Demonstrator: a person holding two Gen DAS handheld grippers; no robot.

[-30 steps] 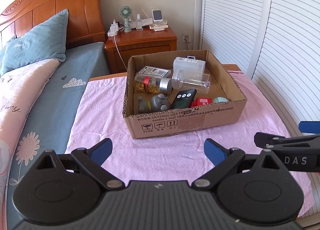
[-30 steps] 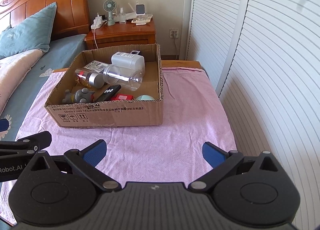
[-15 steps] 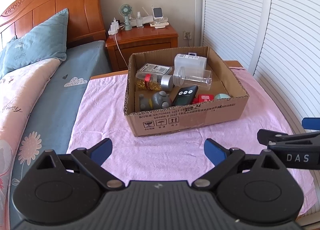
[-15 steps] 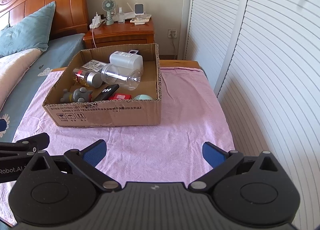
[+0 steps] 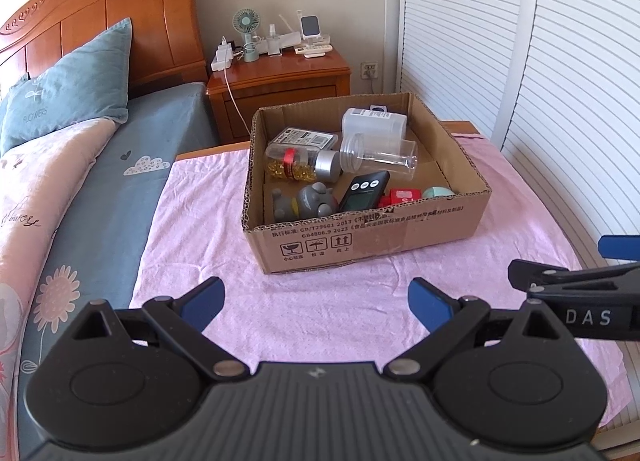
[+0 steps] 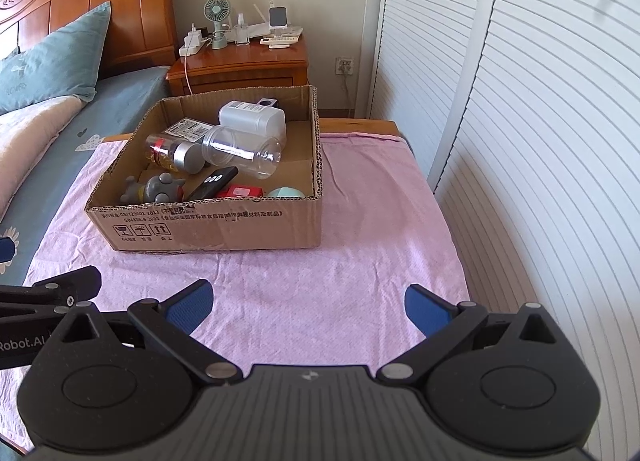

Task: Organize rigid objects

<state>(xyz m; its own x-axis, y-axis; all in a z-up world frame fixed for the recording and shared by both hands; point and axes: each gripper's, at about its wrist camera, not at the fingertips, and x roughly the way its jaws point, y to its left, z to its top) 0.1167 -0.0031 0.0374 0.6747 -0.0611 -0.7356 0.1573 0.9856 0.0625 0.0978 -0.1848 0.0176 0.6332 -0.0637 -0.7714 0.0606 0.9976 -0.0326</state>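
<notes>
Left wrist view: cardboard box (image 5: 372,235) sits on pink cloth (image 5: 320,301), front wall printed "GB/T29601 2013" and "GB4806.9 2023" with handling symbols. Inside lie a clear jar (image 5: 378,155), white container (image 5: 374,125), silver-capped bottle (image 5: 304,165), grey toy (image 5: 308,203), black remote (image 5: 365,191), red item (image 5: 404,195). Left gripper (image 5: 316,297) jaws wide apart, empty, over bare cloth short of the box. Right gripper (image 6: 306,301) likewise spread, empty; its side reads "DAS". Open cloth right of the box; louvered doors (image 6: 520,141) border it. Bed (image 5: 80,165) left, nightstand (image 5: 280,81) behind.

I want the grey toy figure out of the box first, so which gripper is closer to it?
Left. The left gripper sits almost straight in front of the grey toy figure; the right gripper is off toward the box's other end.
</notes>
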